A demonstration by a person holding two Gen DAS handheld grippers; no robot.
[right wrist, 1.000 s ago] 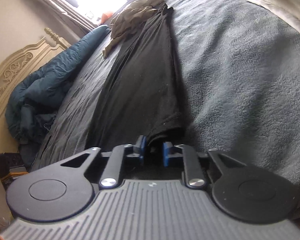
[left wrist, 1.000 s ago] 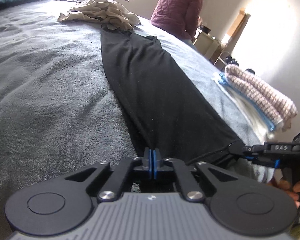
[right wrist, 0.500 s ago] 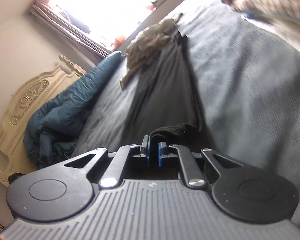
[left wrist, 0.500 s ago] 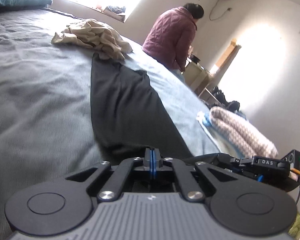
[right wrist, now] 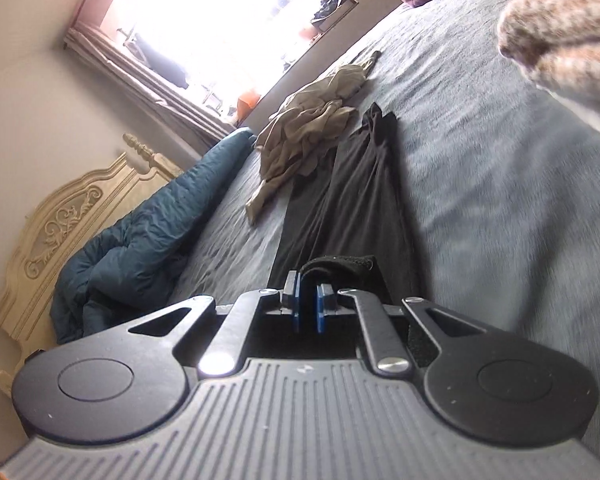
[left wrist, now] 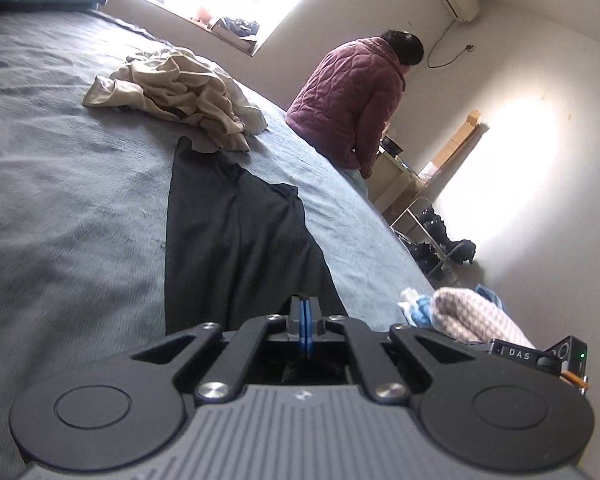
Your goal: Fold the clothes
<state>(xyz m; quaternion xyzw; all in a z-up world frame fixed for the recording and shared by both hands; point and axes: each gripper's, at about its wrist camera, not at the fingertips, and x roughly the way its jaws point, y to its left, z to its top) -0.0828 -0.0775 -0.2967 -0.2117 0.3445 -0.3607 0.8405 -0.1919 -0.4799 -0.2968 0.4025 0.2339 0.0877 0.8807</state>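
Over on the far left a teal duvet (right wrist: 140,236) is heaped against the carved headboard (right wrist: 60,232), and the grey bed cover (left wrist: 60,200) spreads wide across the scene. The left gripper (left wrist: 304,320) is clamped tight, blue pads pressed flat together at the near end of the black garment (left wrist: 236,240); whether cloth is actually pinched in there, I cannot tell. That black garment runs long and narrow from the grippers away up the middle of the bed, its far end touching a crumpled beige garment (left wrist: 180,88) near the window. The right gripper (right wrist: 309,308) is grasping the black garment's near hem, a dark fold bunched up between its pads. Further right, a folded knitted sweater (left wrist: 476,316) tops a pile just beside that gripper, and a person in a maroon quilted jacket (left wrist: 352,104) stands at the bed's far right edge, turned away.
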